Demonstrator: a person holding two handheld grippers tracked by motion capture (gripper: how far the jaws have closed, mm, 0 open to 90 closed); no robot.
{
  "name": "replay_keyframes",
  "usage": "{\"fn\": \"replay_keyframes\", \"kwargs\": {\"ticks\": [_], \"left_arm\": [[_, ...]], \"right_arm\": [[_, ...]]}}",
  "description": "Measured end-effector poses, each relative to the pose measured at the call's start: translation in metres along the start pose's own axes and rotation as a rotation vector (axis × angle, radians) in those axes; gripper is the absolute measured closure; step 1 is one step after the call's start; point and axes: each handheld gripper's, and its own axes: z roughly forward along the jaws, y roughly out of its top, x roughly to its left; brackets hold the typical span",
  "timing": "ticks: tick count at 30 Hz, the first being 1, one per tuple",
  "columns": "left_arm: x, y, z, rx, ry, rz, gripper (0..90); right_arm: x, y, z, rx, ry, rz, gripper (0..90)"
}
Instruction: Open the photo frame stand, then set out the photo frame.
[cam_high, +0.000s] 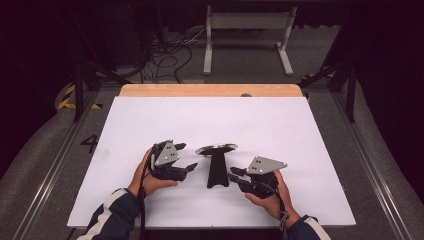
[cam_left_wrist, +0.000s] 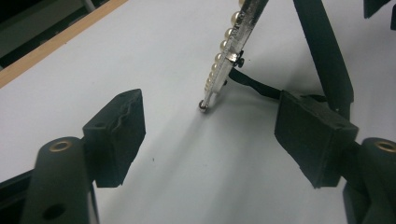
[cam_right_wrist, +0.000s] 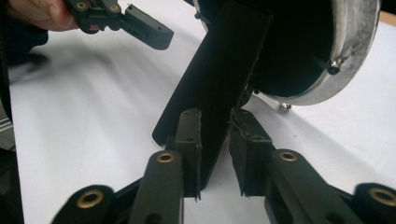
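1. The left gripper (cam_high: 186, 167) holds its fingers (cam_left_wrist: 116, 135) spread wide with only bare sheet between them; nothing is pinched. It lies low on the white sheet (cam_high: 210, 120), just left of the object, with its pads turned toward it.

2. Between the two grippers stands a small round mirror (cam_high: 216, 148) on a black stand (cam_high: 218, 172), near the front middle of the table (cam_high: 210, 90). Its silver-rimmed disc tilts back on top, and the flat black leg widens toward the sheet. From the left gripper view the disc is seen edge-on, with a row of pearl-like beads (cam_left_wrist: 223, 51) along the rim and a tiny ball foot (cam_left_wrist: 203, 106) touching the sheet.

3. The right gripper (cam_high: 233, 175) has its fingers (cam_right_wrist: 189, 140) closed in on the lower edge of the black stand, one pad on each face of the thin panel. Whether they press firmly or merely bracket it I cannot tell for sure, but they look clamped.

4. My reading of the step: the right side is securing the stand while the left readies itself to take the disc or rim.

5. The next move probably calls for the left fingers to close gently on the beaded rim, square to its thin edge, because the metal looks slippery and the stand could tip.
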Motion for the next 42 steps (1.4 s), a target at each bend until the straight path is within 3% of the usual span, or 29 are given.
{"fn": "replay_keyframes", "kwargs": {"ticks": [2,11,19,25,30,32,37,42], "left_arm": [[0.0,0.0,-0.001,0.004,0.0,0.002,22.7],[0.003,-0.007,-0.005,0.037,-0.005,-0.019,15.7],[-0.002,-0.007,0.004,0.053,-0.06,-0.031,8.4],[-0.003,-0.005,0.01,0.05,-0.051,-0.024,10.8],[-0.003,0.0,0.018,0.028,-0.038,-0.025,17.4],[-0.002,0.0,0.02,0.019,-0.028,-0.029,20.9],[0.0,0.001,0.023,0.012,-0.02,-0.029,29.3],[0.0,0.0,0.028,0.011,-0.039,-0.032,37.3]], "right_arm": [[0.003,0.002,-0.001,-0.002,-0.016,-0.013,63.3],[0.013,0.006,-0.001,-0.014,-0.018,-0.042,55.4],[0.021,0.008,0.003,-0.02,-0.004,-0.052,33.9],[0.024,0.008,0.007,-0.024,0.0,-0.053,31.8],[0.029,0.009,0.012,-0.022,-0.002,-0.057,41.5],[0.032,0.009,0.014,-0.025,0.009,-0.066,54.8],[0.037,0.008,0.019,-0.03,0.018,-0.075,75.1],[0.041,0.009,0.025,-0.019,0.029,-0.071,83.7]]}}
